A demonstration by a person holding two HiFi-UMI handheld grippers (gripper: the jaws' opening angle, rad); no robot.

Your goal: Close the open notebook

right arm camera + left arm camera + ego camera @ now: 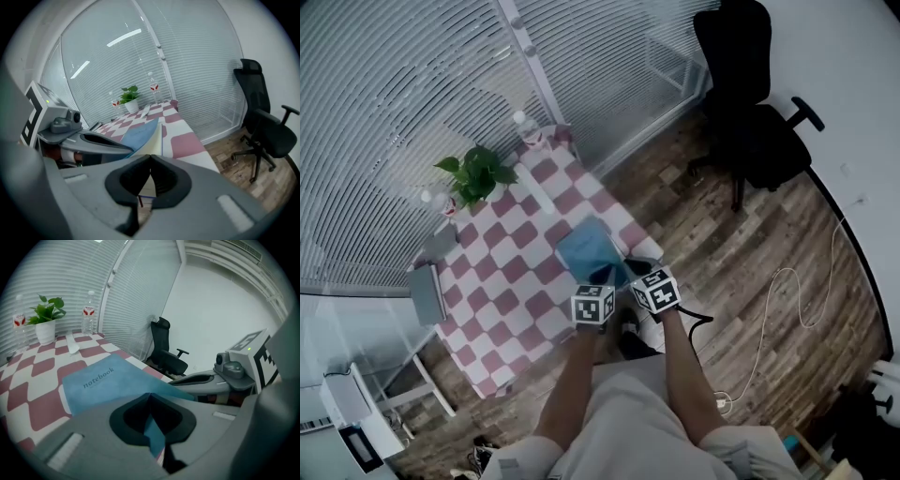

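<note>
Both the left hand-held gripper [151, 399] and right hand-held gripper [150, 161] pinch the notebook [586, 248] at the near edge of the bench [502, 291]; easing its cover down squarely should close it.

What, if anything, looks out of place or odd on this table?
Nothing is spilled or damaged. Only the notebook, at the table edge, stands out: in the right gripper view cream pages show beside its blue cover, so it seems not fully shut.
</note>
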